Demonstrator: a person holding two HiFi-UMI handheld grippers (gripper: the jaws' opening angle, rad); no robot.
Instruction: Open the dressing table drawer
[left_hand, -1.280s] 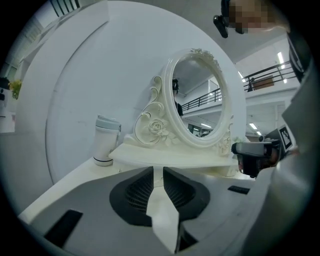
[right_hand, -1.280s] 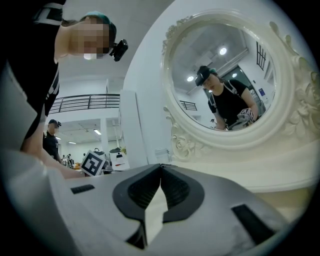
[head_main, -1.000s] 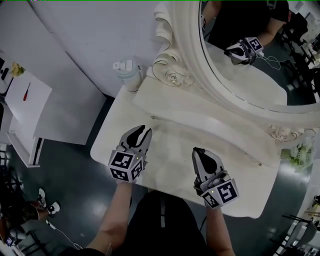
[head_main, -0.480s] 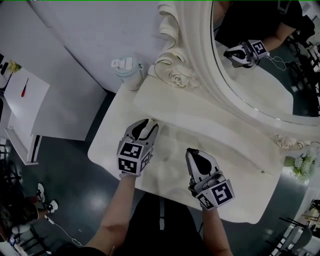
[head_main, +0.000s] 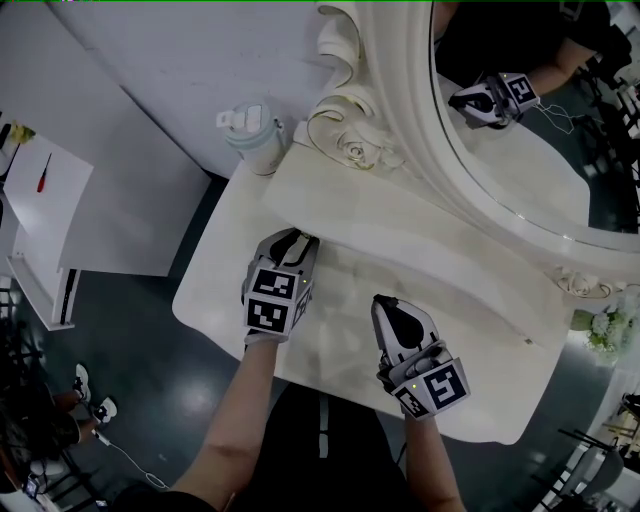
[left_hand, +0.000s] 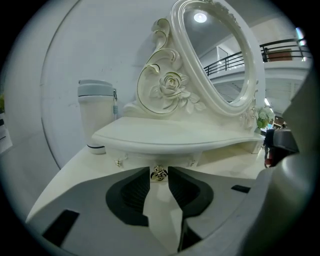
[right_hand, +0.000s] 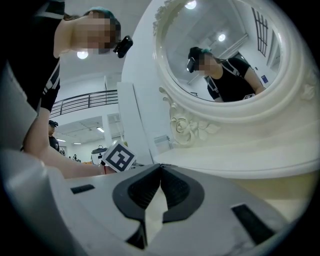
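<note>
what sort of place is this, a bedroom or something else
Likely a big studio or workshop hall, not a bedroom. The carved white dressing table and oval mirror stand on a dark glossy floor beside a plain white desk, and a balcony railing with ceiling lights shows behind.

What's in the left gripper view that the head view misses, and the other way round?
Left gripper view only: the gold drawer knob under the shelf, in the gap at the tips of the left claw, whose jaws are apart and have just been closing; pads not on it. Head view only: that claw's marker cube, the person's forearms, a red screwdriver. Both: tumbler, carved rose, mirror.
</note>
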